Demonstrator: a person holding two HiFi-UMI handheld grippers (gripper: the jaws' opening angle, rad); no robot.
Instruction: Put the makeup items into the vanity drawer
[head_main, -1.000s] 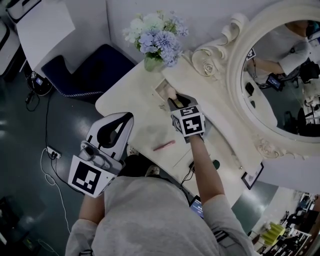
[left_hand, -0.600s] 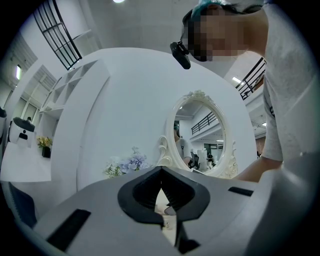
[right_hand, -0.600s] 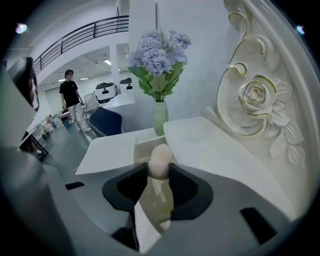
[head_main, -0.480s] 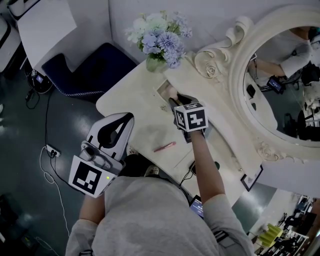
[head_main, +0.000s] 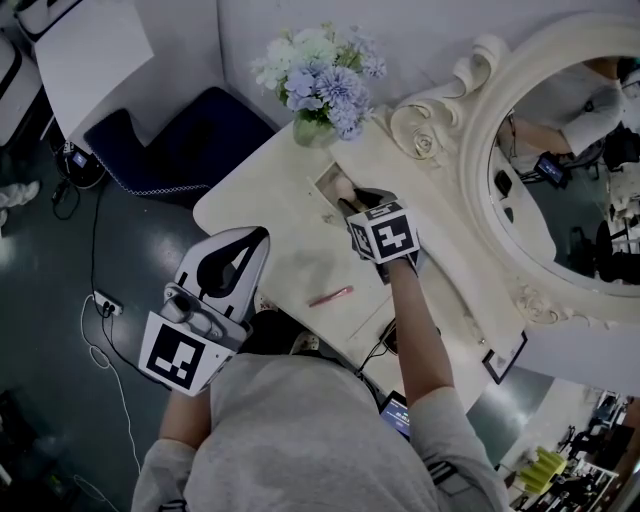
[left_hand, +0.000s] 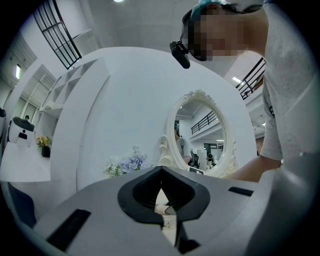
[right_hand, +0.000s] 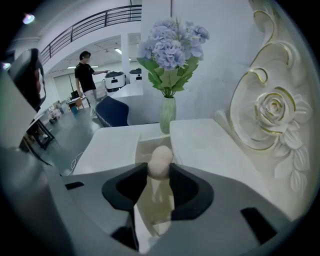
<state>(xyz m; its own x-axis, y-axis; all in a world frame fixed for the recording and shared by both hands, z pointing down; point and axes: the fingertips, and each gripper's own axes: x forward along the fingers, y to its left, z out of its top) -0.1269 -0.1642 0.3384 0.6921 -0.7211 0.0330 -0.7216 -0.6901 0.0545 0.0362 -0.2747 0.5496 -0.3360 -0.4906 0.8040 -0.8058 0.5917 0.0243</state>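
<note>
A beige egg-shaped makeup sponge (right_hand: 160, 161) sits between the tips of the right gripper (right_hand: 160, 172), whose jaws have just been opening but touch it on both sides, above the cream vanity's open drawer (right_hand: 143, 148). Only the head view shows a pink stick (head_main: 329, 296) near the tabletop's front edge. The left gripper (left_hand: 161, 169) has its jaws pressed together.

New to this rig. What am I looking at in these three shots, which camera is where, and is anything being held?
There is no robot here. A person holds a hand-held gripper in each hand, and each one carries a marker cube and its own camera. The head view comes from a camera on the person's head, looking down. The other two views look along each gripper's jaws.

The left hand-held gripper is off the edge of the vanity table, with its jaws together and nothing in them. The right hand-held gripper points down into the open drawer. A beige makeup sponge sits between its jaw tips, touching both. Those jaws have just been opening, so it is probably being dropped in.

On the tabletop are a pink stick-like item and a vase of flowers. The oval mirror stands behind.
</note>
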